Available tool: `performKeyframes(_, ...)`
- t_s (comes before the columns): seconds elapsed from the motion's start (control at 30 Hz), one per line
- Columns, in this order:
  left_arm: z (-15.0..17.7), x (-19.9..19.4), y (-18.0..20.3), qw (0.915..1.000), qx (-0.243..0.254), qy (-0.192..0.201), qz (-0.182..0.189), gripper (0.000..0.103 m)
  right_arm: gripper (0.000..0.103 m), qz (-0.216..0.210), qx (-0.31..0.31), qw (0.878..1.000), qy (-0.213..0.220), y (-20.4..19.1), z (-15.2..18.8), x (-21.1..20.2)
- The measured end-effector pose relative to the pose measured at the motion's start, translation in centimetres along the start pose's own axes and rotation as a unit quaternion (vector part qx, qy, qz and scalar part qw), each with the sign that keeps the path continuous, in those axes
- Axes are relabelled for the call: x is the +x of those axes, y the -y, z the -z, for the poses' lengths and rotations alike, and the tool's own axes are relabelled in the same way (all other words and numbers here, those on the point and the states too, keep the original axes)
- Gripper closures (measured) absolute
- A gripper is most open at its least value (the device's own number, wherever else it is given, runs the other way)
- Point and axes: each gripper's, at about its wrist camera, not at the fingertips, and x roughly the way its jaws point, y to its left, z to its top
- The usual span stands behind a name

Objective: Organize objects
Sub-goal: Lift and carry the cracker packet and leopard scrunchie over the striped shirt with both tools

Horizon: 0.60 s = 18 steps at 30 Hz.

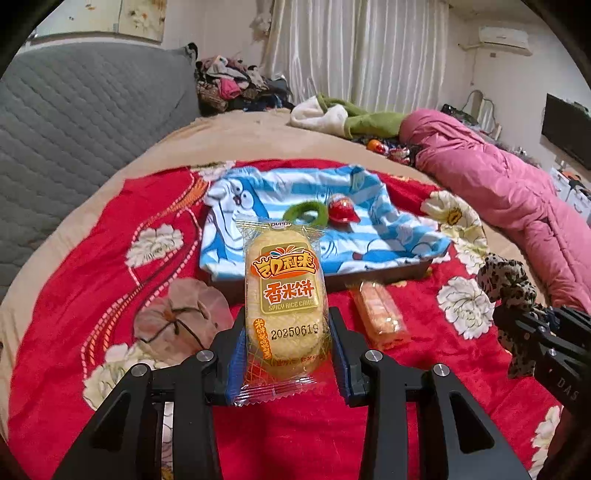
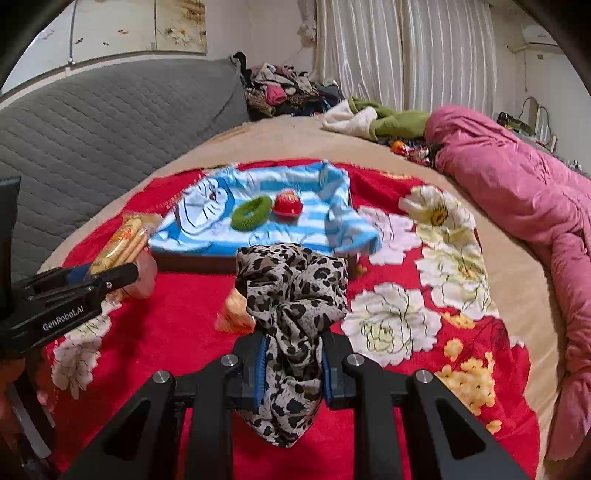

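Left tongs (image 1: 288, 354): I grip a rice cake packet (image 1: 284, 295).
Right tongs (image 2: 291, 365): clamped on my leopard scrunchie (image 2: 291, 291).
Done: green ring (image 2: 252, 213), red cap (image 2: 287, 203) in tray (image 2: 195, 263), frame centre.
Left: both held things, orange packet (image 1: 380, 314).

Straight ahead, a wide bed (image 1: 243, 129) under a beige sheet, overlaid nearer in by a red blanket (image 1: 92, 229) patterned with large white flowers. Off to the left, a grey quilted headboard (image 1: 81, 110), below pale wall panels (image 2: 110, 33) painted with small flowers. Beyond the far corner of the headboard, a heap of mixed clothes (image 1: 236, 85). Farther ahead, white pleated curtains (image 1: 362, 51), drawn shut, glowing softly. High on the right wall, an air conditioner (image 1: 504, 38). Along the right side of the bed, a rolled pink quilt (image 1: 509, 192); at its far end, green and white garments (image 1: 347, 114). At the far right edge, a dark flat screen (image 1: 567, 129).
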Motion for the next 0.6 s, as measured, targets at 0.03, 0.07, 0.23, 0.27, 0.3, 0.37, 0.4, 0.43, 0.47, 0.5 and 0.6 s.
performKeyframes(0.03, -0.3, -0.3, 0.0, 1.0000, 0.000, 0.003, 0.000, 0.062, 0.080, -0.001, 0.000, 1.000, 0.004, -0.2, -0.3, -0.3)
performKeyframes(0.07, -0.7, -0.6, 0.0, 1.0000, 0.002, 0.007, 0.000, 0.062, 0.080, -0.002, -0.001, 1.000, 0.007, -0.3, -0.7, -0.5)
performKeyframes(0.23, -2.3, -2.1, 0.1, 0.9997, 0.008, 0.023, -0.004, 0.062, 0.080, -0.006, -0.010, 1.000, 0.024, -1.1, -2.4, -1.7)
performKeyframes(0.27, -2.7, -2.4, 0.1, 0.9996, 0.010, 0.025, -0.007, 0.062, 0.080, -0.007, -0.011, 1.000, 0.027, -1.2, -2.7, -1.9)
performKeyframes(0.3, -3.0, -2.5, 0.0, 0.9995, 0.011, 0.027, -0.007, 0.062, 0.080, -0.007, -0.012, 0.999, 0.029, -1.4, -3.0, -2.0)
performKeyframes(0.37, -3.7, -3.0, -0.1, 0.9993, 0.012, 0.033, -0.011, 0.062, 0.080, -0.009, -0.014, 0.999, 0.035, -1.6, -3.6, -2.3)
performKeyframes(0.4, -3.9, -3.1, -0.1, 0.9993, 0.012, 0.034, -0.010, 0.062, 0.080, -0.010, -0.015, 0.999, 0.038, -1.8, -3.9, -2.5)
performKeyframes(0.43, -4.1, -3.3, -0.1, 0.9992, 0.011, 0.036, -0.010, 0.062, 0.080, -0.011, -0.016, 0.999, 0.041, -1.9, -4.2, -2.7)
performKeyframes(0.47, -4.4, -3.5, -0.1, 0.9991, 0.013, 0.039, -0.013, 0.062, 0.080, -0.010, -0.019, 0.999, 0.043, -2.0, -4.6, -2.9)
performKeyframes(0.5, -4.6, -3.8, -0.1, 0.9990, 0.013, 0.041, -0.013, 0.062, 0.080, -0.011, -0.020, 0.999, 0.045, -2.1, -4.8, -3.0)
performKeyframes(0.6, -5.1, -4.1, -0.1, 0.9988, 0.016, 0.045, -0.014, 0.062, 0.080, -0.012, -0.022, 0.998, 0.051, -2.3, -5.4, -3.3)
